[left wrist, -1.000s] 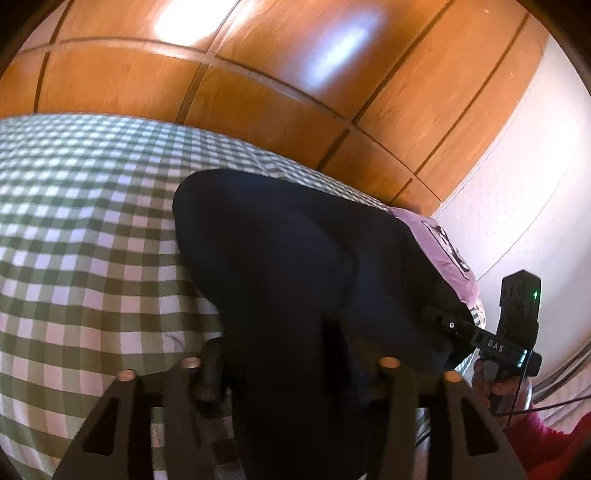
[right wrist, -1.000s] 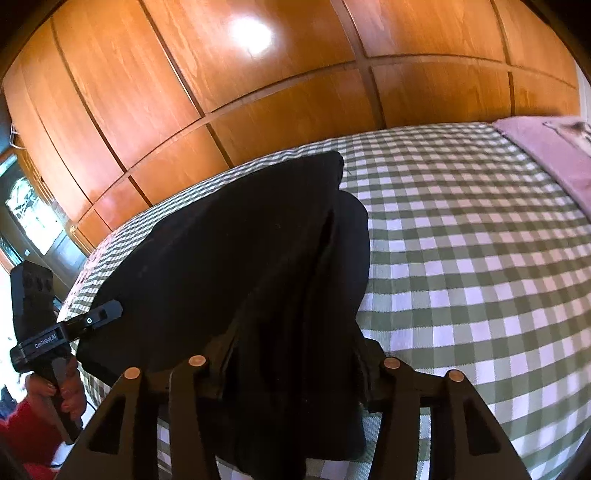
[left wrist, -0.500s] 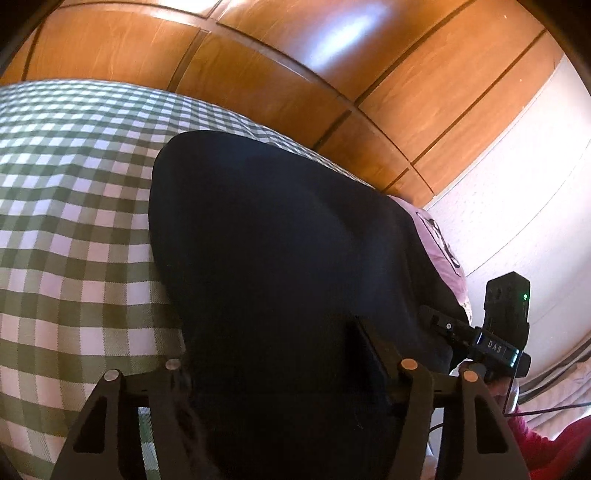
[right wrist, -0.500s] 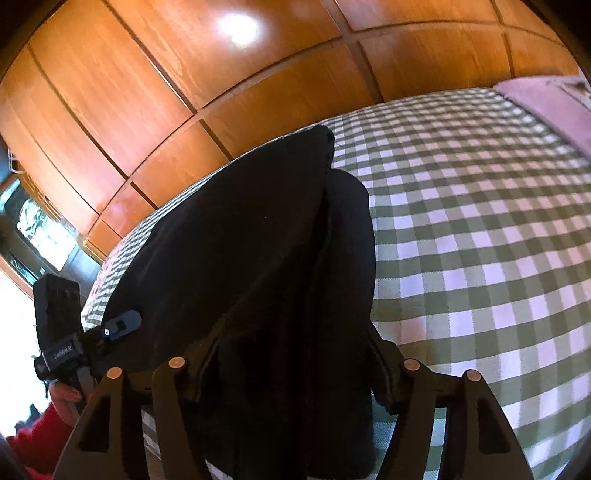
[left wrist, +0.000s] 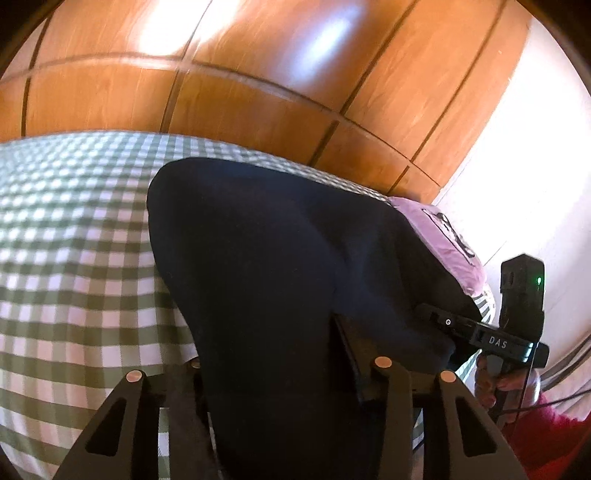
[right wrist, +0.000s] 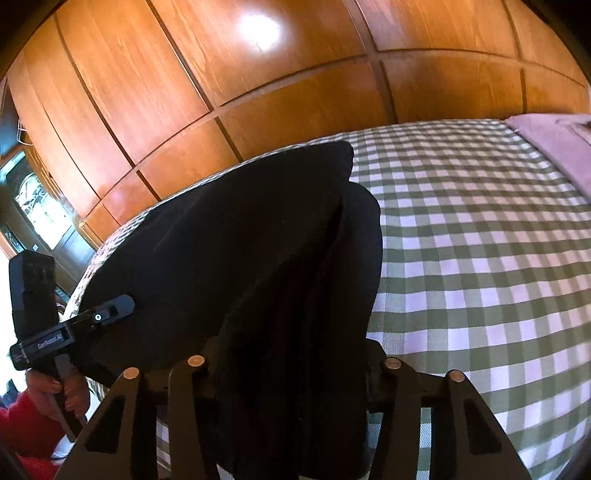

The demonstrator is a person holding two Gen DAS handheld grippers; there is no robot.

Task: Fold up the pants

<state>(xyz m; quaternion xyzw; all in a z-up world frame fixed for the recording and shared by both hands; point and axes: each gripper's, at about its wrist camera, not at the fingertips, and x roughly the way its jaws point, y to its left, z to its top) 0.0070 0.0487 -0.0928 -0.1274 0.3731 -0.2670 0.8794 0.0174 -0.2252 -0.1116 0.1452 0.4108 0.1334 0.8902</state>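
Both your left gripper (left wrist: 284, 373) and right gripper (right wrist: 291, 365) pinch the pants (left wrist: 266, 266); carry the edge ahead of the fingers across the bed (right wrist: 480, 258).

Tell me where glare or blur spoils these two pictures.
Left wrist view: the white wall is blown out, glare streaks the wood panels, and the checked sheet is blurred. Right wrist view: one glare spot on the panels; the pants show little detail.

The right tool (right wrist: 291, 373) grips a bunched edge of the black pants (right wrist: 240, 251), which drape over the checked bed (right wrist: 480, 258). The left tool (right wrist: 110, 312) clamps their far-left edge.
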